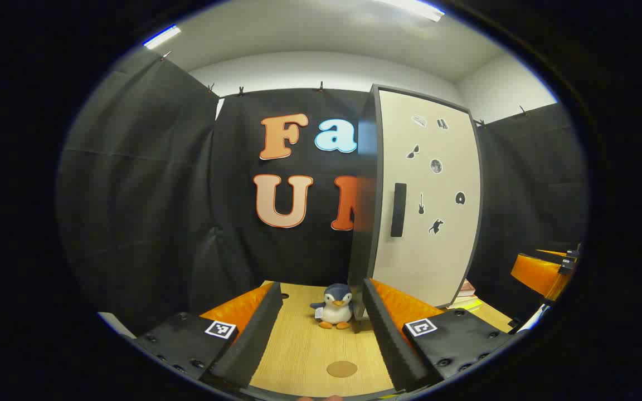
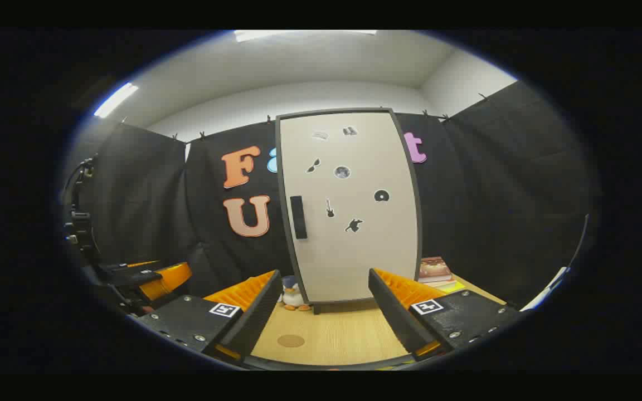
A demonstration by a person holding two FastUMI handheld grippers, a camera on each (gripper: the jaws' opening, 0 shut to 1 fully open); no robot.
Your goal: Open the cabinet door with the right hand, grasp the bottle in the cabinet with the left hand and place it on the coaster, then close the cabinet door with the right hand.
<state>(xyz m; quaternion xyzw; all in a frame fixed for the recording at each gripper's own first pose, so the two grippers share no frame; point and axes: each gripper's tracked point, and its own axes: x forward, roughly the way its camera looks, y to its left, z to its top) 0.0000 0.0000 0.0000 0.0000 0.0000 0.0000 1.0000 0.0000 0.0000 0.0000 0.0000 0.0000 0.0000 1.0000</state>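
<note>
A tall cabinet (image 1: pixel 432 200) (image 2: pixel 349 206) with a pale door, shut, stands at the back of the wooden table; a dark upright handle (image 1: pixel 398 210) (image 2: pixel 298 217) sits near the door's left edge. The bottle is hidden behind the door. A round brown coaster (image 1: pixel 341 368) (image 2: pixel 291 340) lies flat on the table in front. My left gripper (image 1: pixel 321 334) is open over the table, just behind the coaster. My right gripper (image 2: pixel 324 312) is open too, facing the door from a short distance. In the right gripper view the left gripper (image 2: pixel 148 278) shows at the far left.
A small penguin plush (image 1: pixel 335 306) (image 2: pixel 293 295) stands by the cabinet's left front corner. A stack of books (image 2: pixel 437 272) (image 1: pixel 466 295) lies to the right of the cabinet. The wooden table (image 2: pixel 343 334) stretches between the coaster and the cabinet.
</note>
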